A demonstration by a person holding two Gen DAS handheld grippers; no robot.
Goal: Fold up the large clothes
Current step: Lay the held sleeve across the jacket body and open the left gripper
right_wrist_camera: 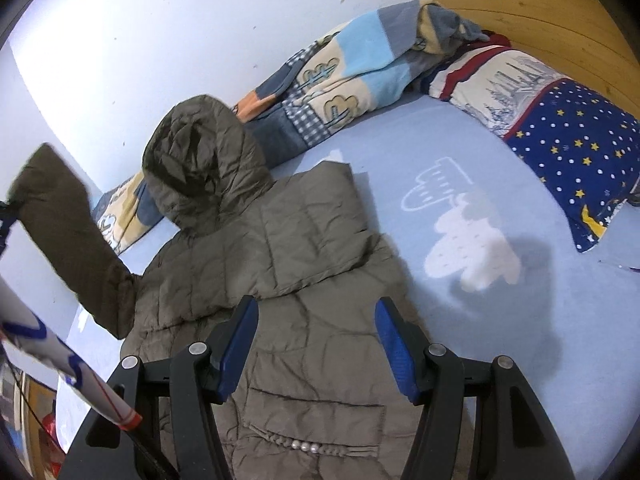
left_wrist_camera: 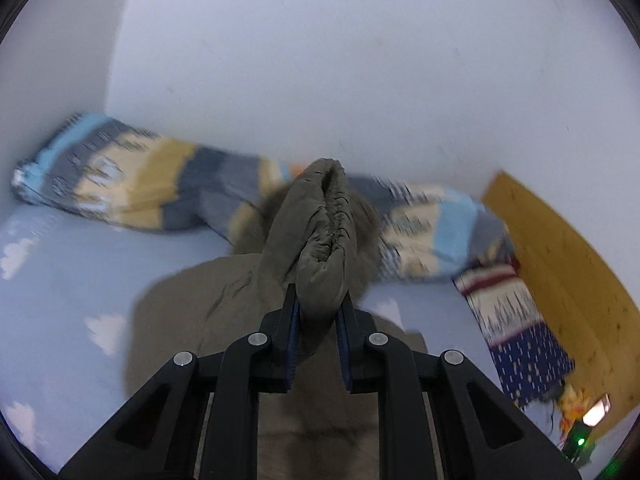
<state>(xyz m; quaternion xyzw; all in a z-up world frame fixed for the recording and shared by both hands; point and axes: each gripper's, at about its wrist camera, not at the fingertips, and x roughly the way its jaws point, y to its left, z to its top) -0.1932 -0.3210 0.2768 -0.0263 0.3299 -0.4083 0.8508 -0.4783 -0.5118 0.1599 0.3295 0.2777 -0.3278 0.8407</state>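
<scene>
One sleeve is in hand, and that tells us where we are: partway through the sleeve folds on a quilted olive jacket [right_wrist_camera: 296, 280] that lies spread on the pale blue bed sheet [right_wrist_camera: 500, 320], its hood [right_wrist_camera: 200, 160] toward the wall and propped against a patchwork blanket [right_wrist_camera: 340, 80].

Our left gripper [left_wrist_camera: 318, 312] has its jaws closed on the elastic cuff [left_wrist_camera: 324, 240] of the left sleeve [right_wrist_camera: 68, 232], which is lifted clear of the bed. Our right gripper [right_wrist_camera: 316, 340] hovers above the jacket's middle with its jaws wide apart, holding nothing; a pocket trimmed with pearl beads [right_wrist_camera: 306, 446] sits just below it. The right sleeve looks already laid across the chest, though we judge that from the doubled panel near the shoulder.

Next, we think, the raised sleeve should be carried across the chest and laid flat, with the right gripper ready to press or smooth the body. A starry pillow [right_wrist_camera: 572, 152] lies well apart by the wooden headboard [right_wrist_camera: 540, 8].
</scene>
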